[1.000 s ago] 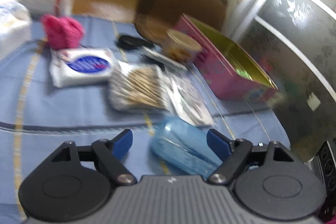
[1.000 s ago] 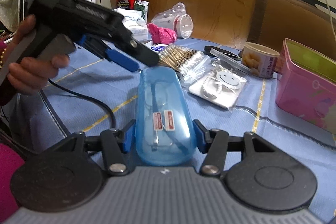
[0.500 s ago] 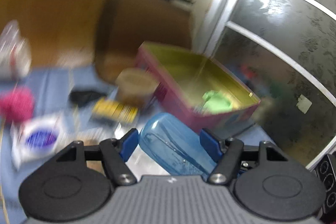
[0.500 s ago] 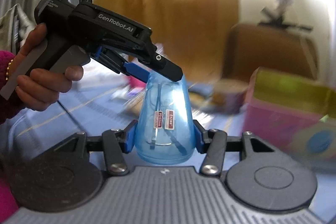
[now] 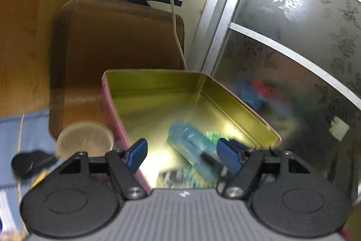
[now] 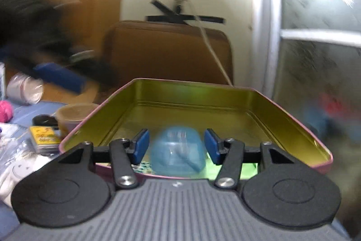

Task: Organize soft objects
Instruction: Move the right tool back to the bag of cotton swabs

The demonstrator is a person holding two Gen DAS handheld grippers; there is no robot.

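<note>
Left wrist view: the left gripper point(image 5: 179, 154) fingers are opening, clear of the blue case point(image 5: 191, 148) lying in the pink tin point(image 5: 239, 101) at lower centre. Right wrist view: the right gripper point(image 6: 176, 146) fingers stand apart beside the case point(image 6: 177, 154); the label is unreadable.

The tin box point(image 6: 293, 105) looks like glossy gold metal inside; the blue case point(image 6: 178, 154) is smooth translucent plastic.
</note>
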